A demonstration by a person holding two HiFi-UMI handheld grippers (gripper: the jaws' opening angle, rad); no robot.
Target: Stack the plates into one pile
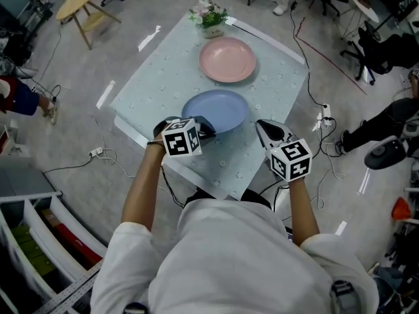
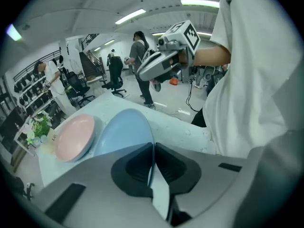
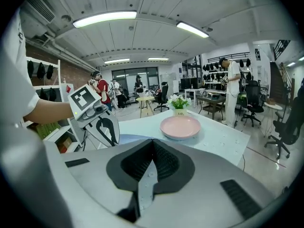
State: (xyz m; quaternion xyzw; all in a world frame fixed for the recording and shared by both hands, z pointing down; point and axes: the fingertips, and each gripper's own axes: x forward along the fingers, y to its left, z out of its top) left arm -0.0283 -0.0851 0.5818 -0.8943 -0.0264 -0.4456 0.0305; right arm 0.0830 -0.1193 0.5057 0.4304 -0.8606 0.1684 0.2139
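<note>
A blue plate [image 1: 219, 108] lies on the pale table [image 1: 163, 77] near its front edge. My left gripper [image 1: 200, 128] is shut on the plate's near rim. In the left gripper view the thin edge of the blue plate [image 2: 121, 132] runs between the closed jaws of the left gripper [image 2: 153, 146]. A pink plate [image 1: 227, 59] sits alone farther back; the pink plate [image 2: 75, 137] [image 3: 180, 126] shows in both gripper views. My right gripper [image 1: 265, 128] hovers to the right of the blue plate, and in its own view the right gripper [image 3: 153, 144] is shut with nothing held.
A small pot of flowers [image 1: 211, 18] stands at the table's far corner, just behind the pink plate. Cables and tape strips lie on the floor around the table. Office chairs, a wooden stool [image 1: 82, 5] and shelving ring the room, and people stand in the background.
</note>
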